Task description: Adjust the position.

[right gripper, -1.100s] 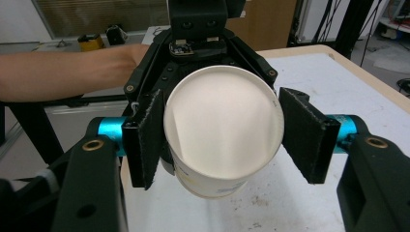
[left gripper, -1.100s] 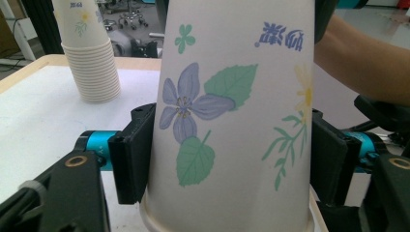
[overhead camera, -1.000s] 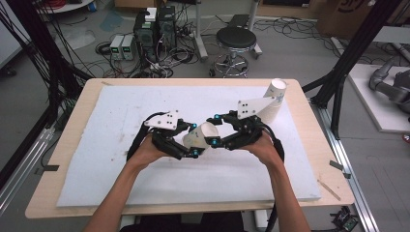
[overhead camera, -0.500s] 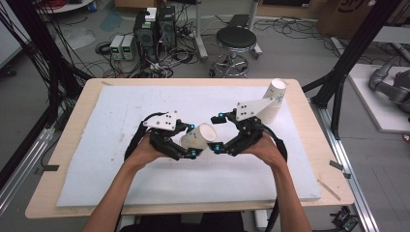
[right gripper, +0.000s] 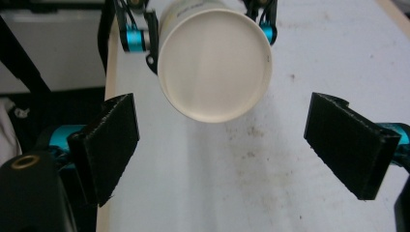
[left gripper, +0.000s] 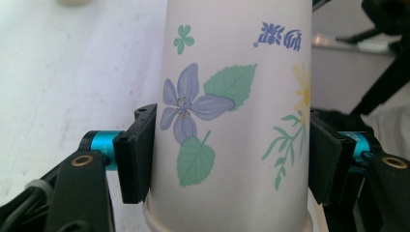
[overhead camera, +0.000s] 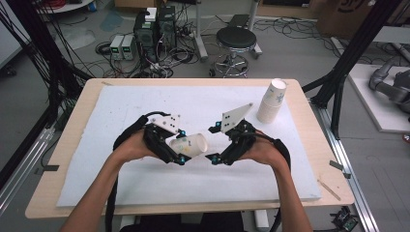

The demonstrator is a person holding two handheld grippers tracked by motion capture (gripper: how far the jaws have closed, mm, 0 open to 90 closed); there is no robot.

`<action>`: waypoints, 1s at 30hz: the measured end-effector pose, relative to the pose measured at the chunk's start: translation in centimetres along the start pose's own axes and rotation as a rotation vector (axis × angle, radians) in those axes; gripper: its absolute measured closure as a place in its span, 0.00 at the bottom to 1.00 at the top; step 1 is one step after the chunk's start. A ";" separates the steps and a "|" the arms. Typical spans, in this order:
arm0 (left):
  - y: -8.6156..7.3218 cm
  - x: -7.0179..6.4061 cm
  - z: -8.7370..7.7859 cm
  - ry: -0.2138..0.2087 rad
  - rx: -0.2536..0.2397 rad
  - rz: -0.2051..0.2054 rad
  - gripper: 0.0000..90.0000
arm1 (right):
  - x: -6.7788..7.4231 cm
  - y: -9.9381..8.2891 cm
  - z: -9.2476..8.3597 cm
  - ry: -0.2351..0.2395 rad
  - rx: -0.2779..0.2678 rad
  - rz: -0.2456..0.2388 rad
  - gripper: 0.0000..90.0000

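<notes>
left claw (overhead camera: 180,150) grips a paper cup (overhead camera: 189,144); right claw (overhead camera: 213,144) gapes wide.

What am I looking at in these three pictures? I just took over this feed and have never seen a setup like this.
No robot arm here: a person stands at a table and holds a two-jaw gripper in each hand. The high view is from a fixed camera above, looking down on the white mat that covers the table. The other two pictures come from cameras riding on the grippers, looking along their black jaws. The left gripper is shut on a flowered paper cup, held on its side above the mat with its flat bottom toward the other hand. The right gripper is open, jaws wide apart, facing that cup's bottom without touching it. A stack of paper cups stands upside down near the mat's far right corner.
</notes>
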State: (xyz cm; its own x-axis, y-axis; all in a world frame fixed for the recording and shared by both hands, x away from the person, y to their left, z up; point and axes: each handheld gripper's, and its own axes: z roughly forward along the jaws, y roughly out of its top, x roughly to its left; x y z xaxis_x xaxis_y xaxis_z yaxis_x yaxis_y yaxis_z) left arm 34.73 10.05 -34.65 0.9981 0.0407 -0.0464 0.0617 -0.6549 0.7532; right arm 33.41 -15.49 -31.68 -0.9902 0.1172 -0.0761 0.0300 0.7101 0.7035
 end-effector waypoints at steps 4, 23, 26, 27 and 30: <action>0.3 0.1 0.0 -0.005 0.061 -0.011 0.35 | 0.0 0.2 0.5 -0.001 0.043 -0.012 0.14; 1.9 0.2 1.0 0.000 0.247 0.004 0.35 | -0.1 0.7 2.5 0.007 0.204 -0.043 0.14; 2.0 0.0 1.4 -0.008 0.243 -0.005 0.35 | 0.0 0.8 2.7 0.018 0.217 -0.041 0.14; 2.0 0.1 1.5 -0.010 0.247 0.004 0.35 | 0.0 1.0 2.8 0.021 0.222 -0.044 0.14; 2.1 0.0 1.8 -0.008 0.254 0.008 0.35 | 0.0 1.2 2.9 0.037 0.231 -0.050 0.14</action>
State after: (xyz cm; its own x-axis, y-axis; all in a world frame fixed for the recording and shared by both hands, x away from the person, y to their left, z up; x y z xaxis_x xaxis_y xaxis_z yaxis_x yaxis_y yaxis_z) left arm 34.86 7.32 -34.22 0.9985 0.0288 -0.0471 0.0504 -0.8239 0.5645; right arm 33.82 -12.65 -32.86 -0.9954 0.0553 -0.0784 0.0067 0.8551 0.5184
